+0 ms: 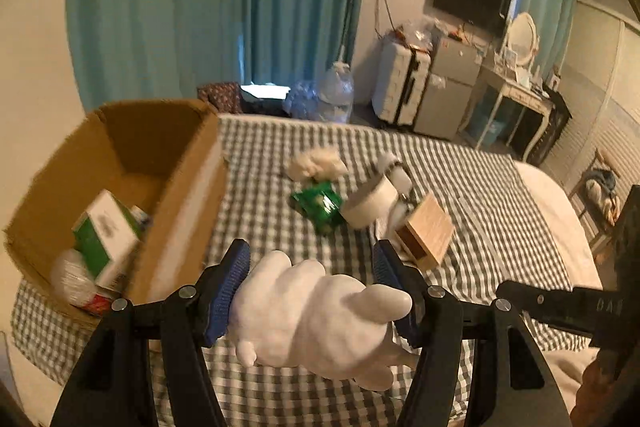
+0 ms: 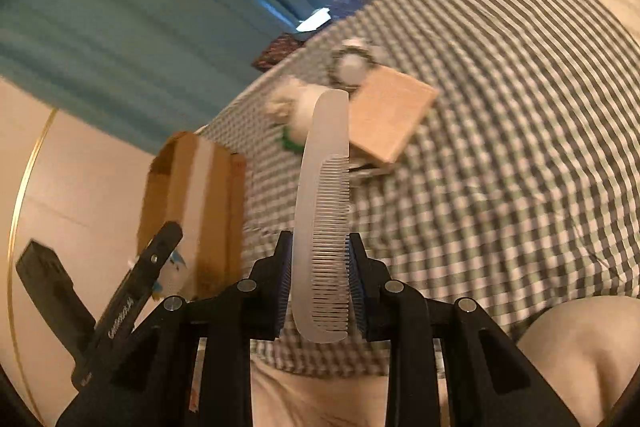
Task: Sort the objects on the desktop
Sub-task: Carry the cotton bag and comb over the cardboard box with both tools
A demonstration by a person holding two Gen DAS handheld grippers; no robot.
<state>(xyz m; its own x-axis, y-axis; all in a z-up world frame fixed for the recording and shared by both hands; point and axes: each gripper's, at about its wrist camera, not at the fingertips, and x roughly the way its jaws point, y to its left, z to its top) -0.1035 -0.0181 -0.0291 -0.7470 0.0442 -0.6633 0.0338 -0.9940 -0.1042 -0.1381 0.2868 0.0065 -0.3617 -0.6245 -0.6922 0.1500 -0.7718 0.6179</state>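
My left gripper [image 1: 310, 259] is shut on a white lumpy figurine [image 1: 316, 311] and holds it above the checkered cloth [image 1: 460, 171], just right of an open cardboard box [image 1: 120, 147]. The box holds a green-and-white carton [image 1: 106, 235] and a white round item [image 1: 74, 279]. My right gripper [image 2: 318, 247] is shut on a translucent white comb [image 2: 322, 211], held upright above the cloth [image 2: 500, 107]. On the cloth lie a green packet [image 1: 318, 205], a white fluffy item [image 1: 316, 163], a white jar [image 1: 370, 203] and a wooden box [image 1: 428, 235]. The cardboard box also shows in the right wrist view [image 2: 196, 211].
Beyond the cloth's far edge stand a clear water jug [image 1: 336, 91], a white suitcase [image 1: 402, 83], a small fridge [image 1: 448, 87] and a dressing table [image 1: 516, 107]. Teal curtains [image 1: 200, 7] hang behind. The left gripper's body [image 2: 120, 307] shows at left in the right wrist view.
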